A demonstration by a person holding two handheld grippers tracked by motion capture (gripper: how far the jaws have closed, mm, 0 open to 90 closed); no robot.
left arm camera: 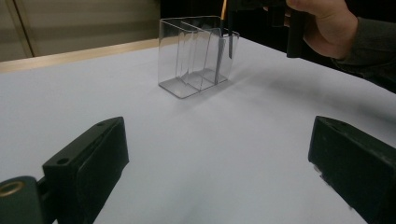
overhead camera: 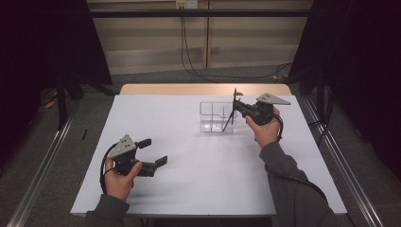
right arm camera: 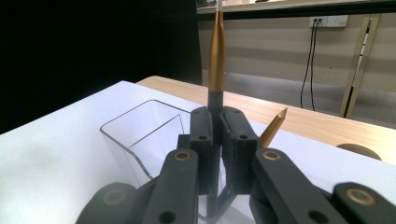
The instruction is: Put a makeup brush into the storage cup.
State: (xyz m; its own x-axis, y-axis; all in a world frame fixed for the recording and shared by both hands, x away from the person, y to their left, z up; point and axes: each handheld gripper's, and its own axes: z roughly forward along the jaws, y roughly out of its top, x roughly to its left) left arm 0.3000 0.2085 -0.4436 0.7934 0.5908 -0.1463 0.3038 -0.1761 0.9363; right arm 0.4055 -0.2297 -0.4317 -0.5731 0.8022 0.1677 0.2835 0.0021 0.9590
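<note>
Right gripper (right arm camera: 219, 135) clamps an upright gold-tipped pen (right arm camera: 216, 56) above the clear organizer (overhead camera: 215, 116); left gripper (overhead camera: 153, 151) rests released. No legible writing.

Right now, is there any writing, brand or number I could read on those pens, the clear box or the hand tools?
None can be read: the clear organizer, the gold-and-black pen held in the right gripper, and the left gripper show no lettering.
The wall socket plate is too small to tell.
</note>
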